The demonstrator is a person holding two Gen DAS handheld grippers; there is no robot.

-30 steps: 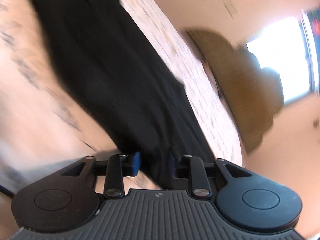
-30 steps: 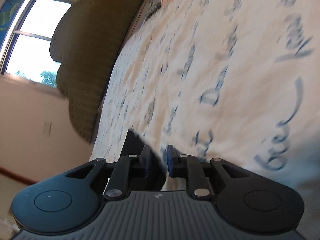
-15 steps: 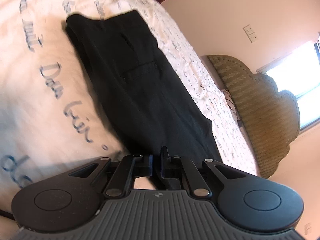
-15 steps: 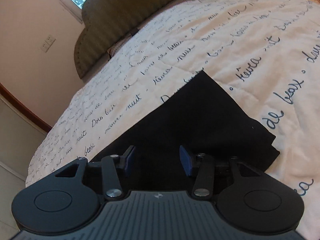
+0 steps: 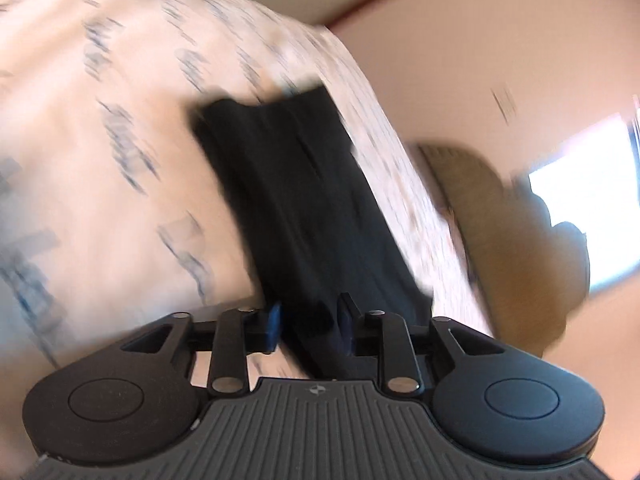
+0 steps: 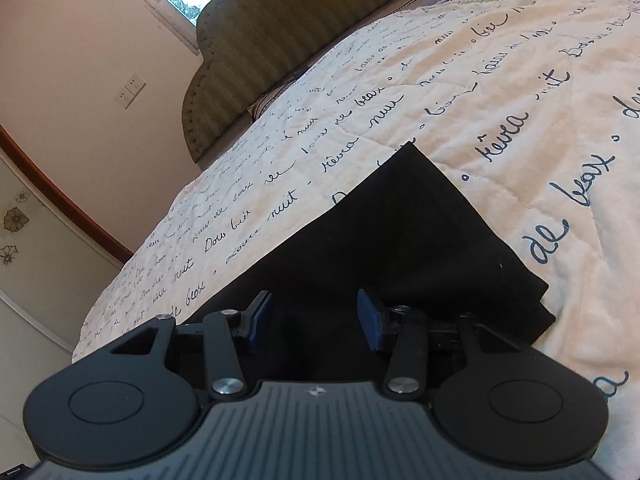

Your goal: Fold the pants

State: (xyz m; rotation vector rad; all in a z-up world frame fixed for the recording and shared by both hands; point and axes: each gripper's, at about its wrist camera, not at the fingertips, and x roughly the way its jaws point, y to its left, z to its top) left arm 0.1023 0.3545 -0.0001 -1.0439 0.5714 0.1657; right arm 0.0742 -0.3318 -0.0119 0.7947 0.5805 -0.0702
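The black pants (image 5: pixel 304 208) lay flat on the cream bedspread (image 5: pixel 100 160) with dark handwriting, near the edge of the bed. The left gripper (image 5: pixel 309 322) had its fingers parted, with the near end of the pants between them; the blurred view did not show a grasp. The right gripper (image 6: pixel 314 316) was released, fingers wide apart, above the pants (image 6: pixel 400 232). A padded headboard (image 6: pixel 280 36) stood behind.

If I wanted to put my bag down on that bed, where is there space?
The cream quilt with blue script lies bare between the black pants and the olive padded headboard, and also on its near right side. It is crowded at the pants, where the right tool hovers open.
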